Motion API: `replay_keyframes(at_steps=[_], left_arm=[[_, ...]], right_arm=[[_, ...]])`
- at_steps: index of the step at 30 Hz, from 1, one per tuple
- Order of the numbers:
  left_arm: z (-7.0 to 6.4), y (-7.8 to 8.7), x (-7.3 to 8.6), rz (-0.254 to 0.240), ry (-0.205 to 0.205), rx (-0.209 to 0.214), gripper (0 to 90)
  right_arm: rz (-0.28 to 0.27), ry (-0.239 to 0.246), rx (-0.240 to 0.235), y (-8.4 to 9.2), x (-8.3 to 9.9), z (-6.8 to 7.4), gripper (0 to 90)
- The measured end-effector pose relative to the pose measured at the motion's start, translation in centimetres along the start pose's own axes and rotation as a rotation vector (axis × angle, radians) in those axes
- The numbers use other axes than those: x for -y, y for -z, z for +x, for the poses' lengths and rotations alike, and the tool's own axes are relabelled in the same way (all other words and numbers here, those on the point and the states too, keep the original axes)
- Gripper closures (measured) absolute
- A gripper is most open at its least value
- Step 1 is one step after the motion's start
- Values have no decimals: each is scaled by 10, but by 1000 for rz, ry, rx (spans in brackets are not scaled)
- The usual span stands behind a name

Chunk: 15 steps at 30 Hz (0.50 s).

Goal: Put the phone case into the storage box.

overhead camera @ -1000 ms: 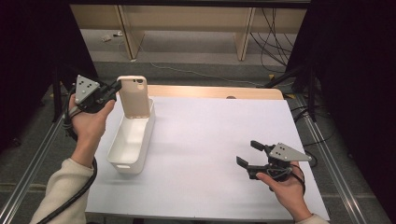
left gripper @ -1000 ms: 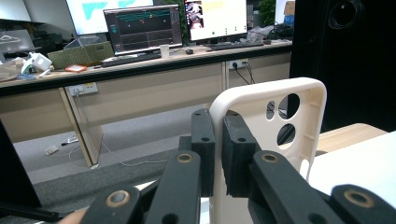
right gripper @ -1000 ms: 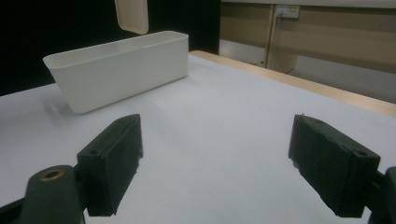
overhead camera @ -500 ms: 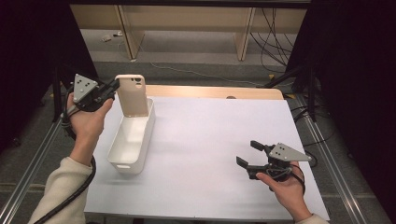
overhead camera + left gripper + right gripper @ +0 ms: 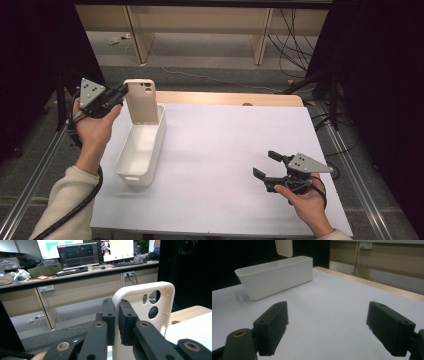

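Left claw (image 5: 116, 320) clamped on phone case (image 5: 147, 305) edge, camera holes plain close up, right claw (image 5: 328, 332) open above table (image 5: 225, 150)

Matt cream plastic phone case (image 5: 141, 100), smooth white plastic bin (image 5: 141, 147), matt white tabletop (image 5: 225, 160), pale wood edge (image 5: 230, 98)

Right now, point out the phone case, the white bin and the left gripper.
phone case (image 5: 141, 102), high view, its back panel.
white bin (image 5: 134, 175), high view, its near end wall.
left gripper (image 5: 116, 315), left gripper view, between its fingertips.
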State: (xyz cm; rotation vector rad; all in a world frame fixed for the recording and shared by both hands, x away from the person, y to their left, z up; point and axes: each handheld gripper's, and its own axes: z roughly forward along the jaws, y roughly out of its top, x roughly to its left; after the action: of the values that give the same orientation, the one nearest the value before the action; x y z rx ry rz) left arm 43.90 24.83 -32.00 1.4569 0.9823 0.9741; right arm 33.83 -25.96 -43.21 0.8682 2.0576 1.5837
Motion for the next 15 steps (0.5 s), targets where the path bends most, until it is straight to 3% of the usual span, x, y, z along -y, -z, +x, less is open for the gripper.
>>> replay_keyframes(at_steps=[15], left_arm=[[4, -6, 1, 6, -3, -7, 842]], right_arm=[[1, -3, 1, 0, 0, 0, 187]])
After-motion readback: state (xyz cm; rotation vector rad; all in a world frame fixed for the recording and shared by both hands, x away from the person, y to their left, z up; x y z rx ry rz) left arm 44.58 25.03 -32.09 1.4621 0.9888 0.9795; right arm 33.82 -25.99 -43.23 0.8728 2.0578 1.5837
